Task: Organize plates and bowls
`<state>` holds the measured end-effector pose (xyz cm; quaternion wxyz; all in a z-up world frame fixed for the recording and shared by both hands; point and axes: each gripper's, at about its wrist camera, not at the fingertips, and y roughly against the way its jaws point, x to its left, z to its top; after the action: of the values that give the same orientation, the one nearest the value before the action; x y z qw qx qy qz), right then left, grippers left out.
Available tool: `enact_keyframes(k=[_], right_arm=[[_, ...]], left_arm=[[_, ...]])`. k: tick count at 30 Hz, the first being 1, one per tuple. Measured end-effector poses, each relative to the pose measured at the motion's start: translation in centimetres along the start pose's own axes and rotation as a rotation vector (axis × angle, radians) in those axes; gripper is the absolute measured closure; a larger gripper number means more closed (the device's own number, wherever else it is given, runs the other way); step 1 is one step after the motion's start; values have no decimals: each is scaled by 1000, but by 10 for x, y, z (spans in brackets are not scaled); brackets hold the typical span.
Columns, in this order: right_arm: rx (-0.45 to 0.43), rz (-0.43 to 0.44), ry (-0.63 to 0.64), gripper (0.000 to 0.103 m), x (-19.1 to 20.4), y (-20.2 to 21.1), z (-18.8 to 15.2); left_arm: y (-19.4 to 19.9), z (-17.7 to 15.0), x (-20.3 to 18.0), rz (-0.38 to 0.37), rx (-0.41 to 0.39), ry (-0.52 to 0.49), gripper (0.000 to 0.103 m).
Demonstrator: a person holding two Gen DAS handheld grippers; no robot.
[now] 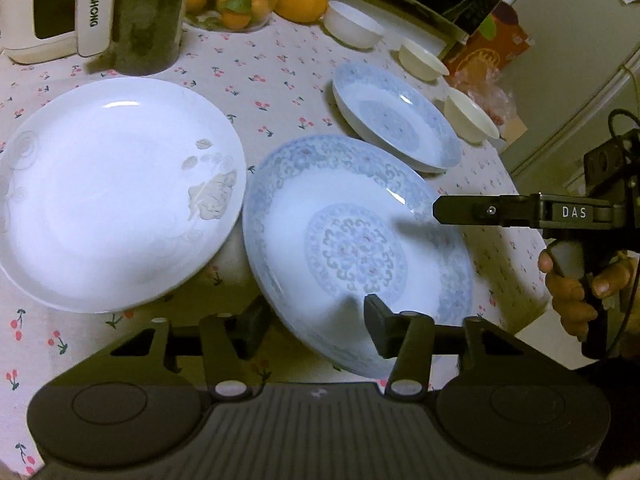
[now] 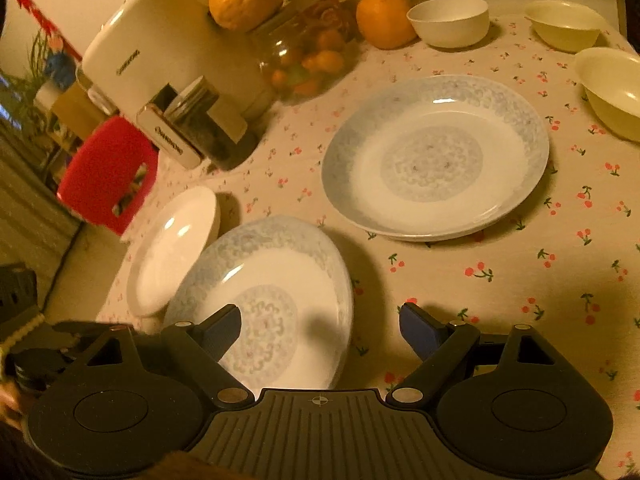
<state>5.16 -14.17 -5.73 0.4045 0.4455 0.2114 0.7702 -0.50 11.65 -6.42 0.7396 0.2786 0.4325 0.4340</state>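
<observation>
Near the front edge of the desk (image 1: 256,60), I am straddling the rim of a tilted blue-patterned plate (image 1: 356,248) with the left gripper (image 1: 316,320): one finger is sitting under its outer side and the other over the inner face, a visible gap showing, so they are standing apart and not yet clamping. The plate's far edge is looking raised off the cloth, though I cannot tell what is propping it. My right gripper (image 2: 320,328) is hovering above the same plate, fingers wide apart and holding nothing.

I am judging this plate to be glazed ceramic: stiff, fairly heavy, slick and breakable, so I am planning a firm bite on the rim, well in from the lip, lifting it level.

I am counting three plates: this one, a second blue-patterned plate (image 2: 436,156) toward the middle of the desk, and a plain white plate (image 1: 116,192) just beside the tilted one at the left edge. I am counting three bowls: a white bowl (image 2: 448,20) and two cream bowls (image 2: 566,24) toward the far right corner.
</observation>
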Motion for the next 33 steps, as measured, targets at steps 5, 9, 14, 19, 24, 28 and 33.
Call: enact_keyframes(k=[5,9,14,19,24,28,33], right_arm=[[-8,-21,-8,48,-1,-4,0],[8,-44,-13,63,-4,-10,-2],[15,-51,-3,85,-4,-12,-4],[-2,-70,45,88,1,-7,-6],[-31,-70,57,88,1,1,-3],[-53,-67,47,88,1,8,2],[-80,-58,40,88,1,15,9]], left_arm=[[-1,0,4,12,-9,8,67],[-2,-1,4,31,-17,8,72],[-2,0,4,86,-23,-11,85],[0,-4,3,89,-35,-15,87],[4,-4,-1,77,-54,-31,88],[12,1,-5,65,-82,-35,88],[20,8,-11,75,-142,-45,89]])
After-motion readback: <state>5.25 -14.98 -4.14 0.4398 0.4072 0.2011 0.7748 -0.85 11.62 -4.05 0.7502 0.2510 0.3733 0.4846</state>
